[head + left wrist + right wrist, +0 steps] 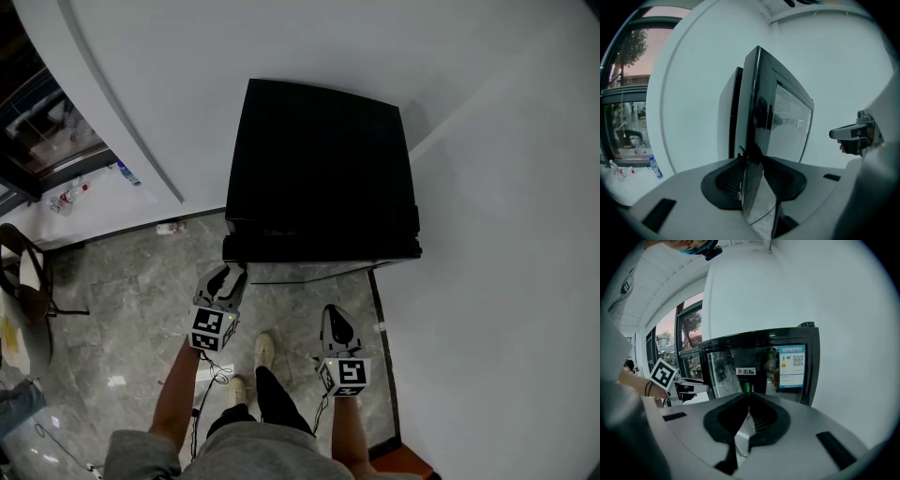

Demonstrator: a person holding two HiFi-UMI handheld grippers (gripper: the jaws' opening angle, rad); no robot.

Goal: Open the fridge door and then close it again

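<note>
A small black fridge [319, 159] stands against the white wall, its glass door [319, 249] facing me. The left gripper [231, 273] is at the door's left front corner. In the left gripper view the door's [783, 117] vertical edge runs between the jaws of the left gripper [751, 161], and both dark pads [729, 176] lie against it. The right gripper [334, 315] hangs in front of the door's right half, apart from it. Its jaws are shut with nothing between them in the right gripper view [747, 399], which faces the door [754, 371] and its stickers.
A white wall [506, 234] runs close along the fridge's right side, and a curved white wall [141, 84] lies behind on the left. A water bottle [127, 173] lies on the floor there. A chair [23, 272] stands far left. A white cable [214, 373] lies by my feet.
</note>
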